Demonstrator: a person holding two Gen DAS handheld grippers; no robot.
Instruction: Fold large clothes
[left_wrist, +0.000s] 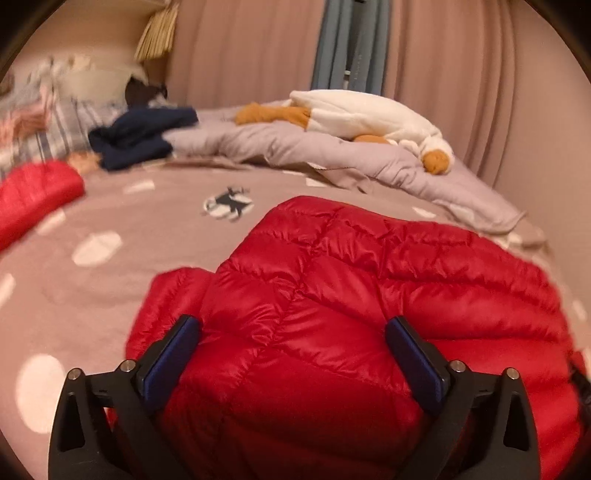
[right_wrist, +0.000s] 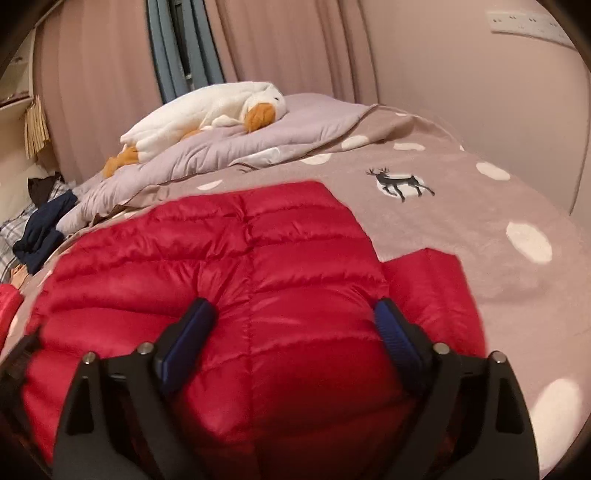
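Nearest, the left gripper (left_wrist: 293, 326) and the right gripper (right_wrist: 295, 310) each hang over the red down jacket (left_wrist: 369, 295), jaws spread wide and gripping nothing. The jacket lies puffed up on the taupe dotted bedspread (right_wrist: 461, 229). Farther back, a lilac quilt (left_wrist: 295, 142) carries a white goose plush (right_wrist: 207, 114), with dark blue clothing (left_wrist: 140, 136) beside it.

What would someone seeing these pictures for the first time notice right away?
The bright red puffer jacket dominates, spread on the spotted taupe bedspread right under both open grippers, the left gripper and the right gripper. Behind it, a white plush goose lies on a rumpled lilac quilt by the curtains.
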